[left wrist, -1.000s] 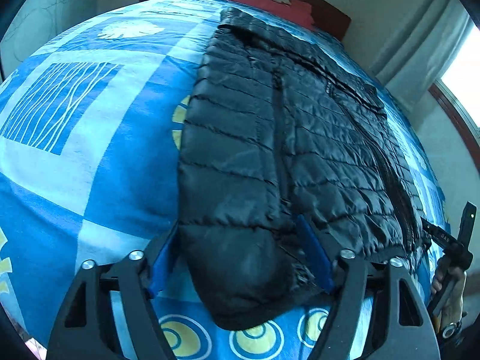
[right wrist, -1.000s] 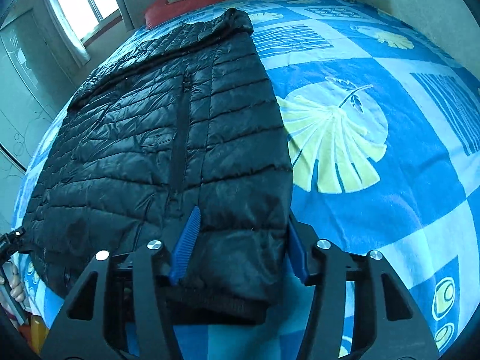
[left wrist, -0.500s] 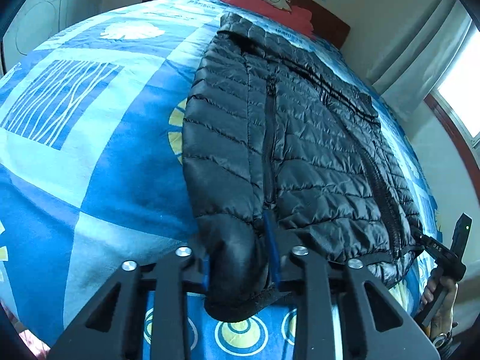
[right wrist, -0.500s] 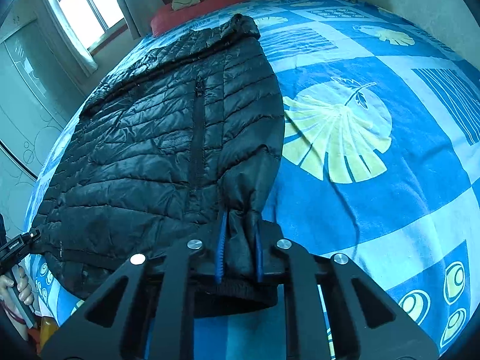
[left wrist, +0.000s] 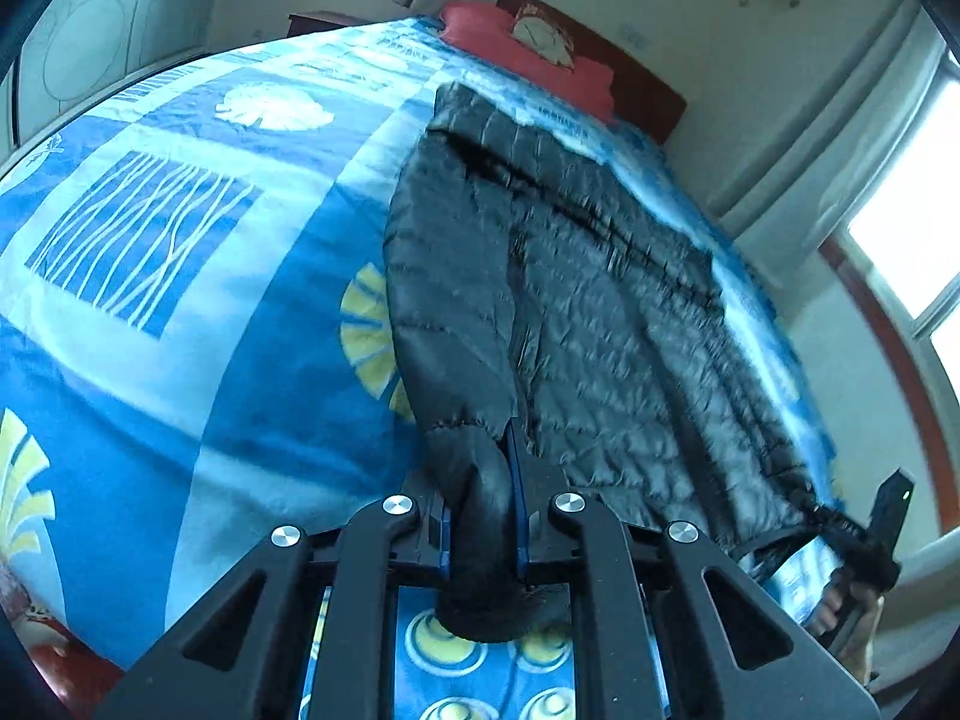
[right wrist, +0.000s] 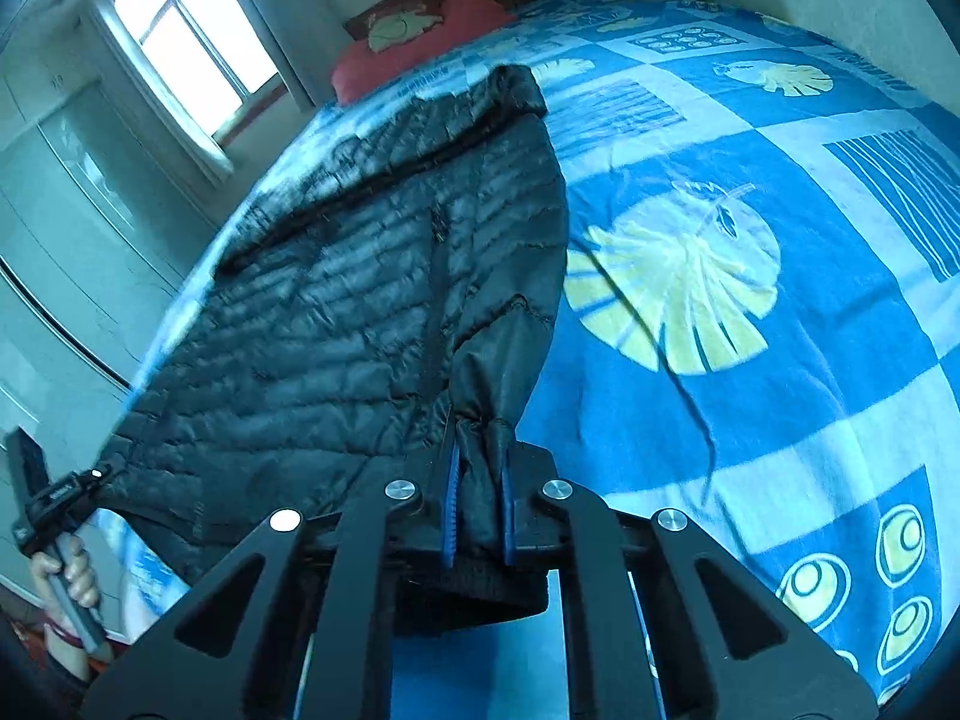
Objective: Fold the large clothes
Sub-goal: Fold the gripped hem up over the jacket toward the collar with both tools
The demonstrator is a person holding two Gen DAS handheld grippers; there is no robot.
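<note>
Your jacket (left wrist: 600, 312) lies lengthwise on the bed (left wrist: 180, 276) | pillow (left wrist: 528, 54) behind it | your tools (left wrist: 483, 516) (right wrist: 477, 510) at its near corners.

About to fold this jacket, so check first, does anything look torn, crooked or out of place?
Nothing stands out. The black puffer jacket lies on the blue bedspread, with the left tool and right tool each shut on a bottom corner. No tears show, though both views are blurred.
</note>
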